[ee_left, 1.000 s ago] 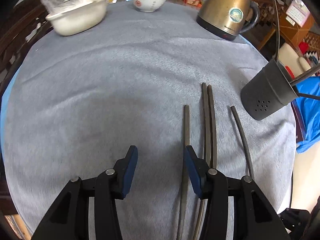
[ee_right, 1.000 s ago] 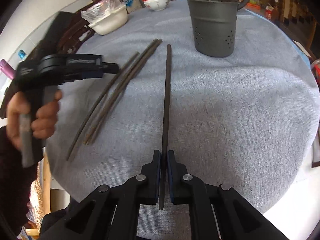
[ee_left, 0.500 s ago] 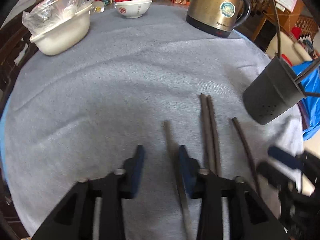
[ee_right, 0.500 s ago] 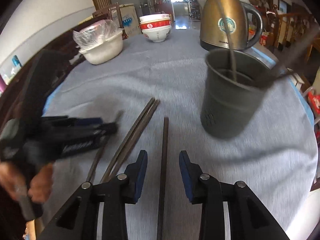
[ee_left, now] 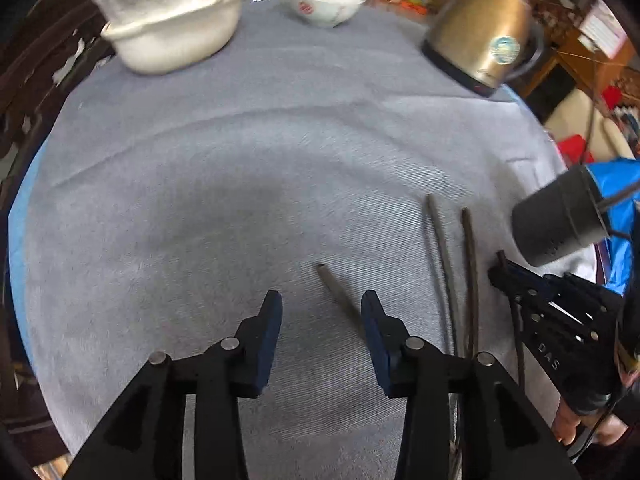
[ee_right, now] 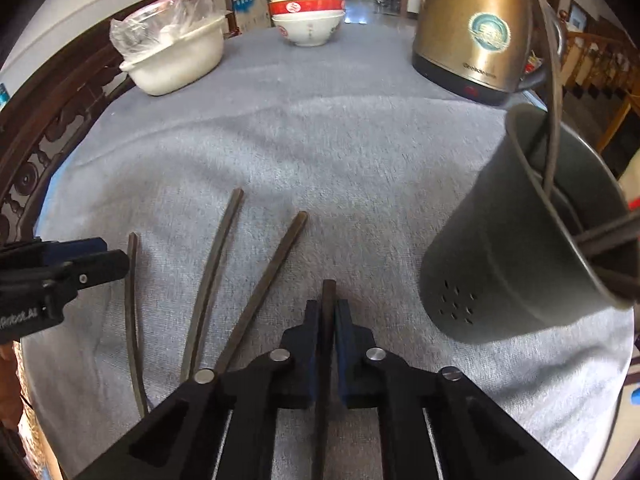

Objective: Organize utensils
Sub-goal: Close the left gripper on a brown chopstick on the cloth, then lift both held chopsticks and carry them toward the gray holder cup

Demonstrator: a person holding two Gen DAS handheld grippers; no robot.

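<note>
Grey cloth [ee_right: 360, 140] covers the round table, and four dark chopsticks are in play on it. The right gripper [ee_right: 328, 320] is clamped on one chopstick [ee_right: 329, 292], whose tip pokes out just past the blue pads while its shaft runs back between the black arms. Its jaws have just been closing, and the stick is pinched between them. Two more chopsticks [ee_right: 264, 280] lie loose on the cloth to the left of it, fanned apart, and a fourth chopstick [ee_right: 132, 312] lies furthest left, beside the tip of the other tool.

From the left wrist view, the left gripper [ee_left: 320, 320] hovers with its jaws apart; they have just been opening. The fourth chopstick [ee_left: 340, 296] lies slanted on the cloth between the pads, close to the right pad, and not pressed by either.

A dark metal holder [ee_right: 520, 260] with small holes near its base stands just right of the clamped chopstick, with several utensils already leaning inside. At the far side of the table sit a brass-coloured kettle [ee_right: 476, 36], stacked red-and-white bowls [ee_right: 308, 12] and a white basin [ee_right: 176, 60] holding a clear plastic bag.
</note>
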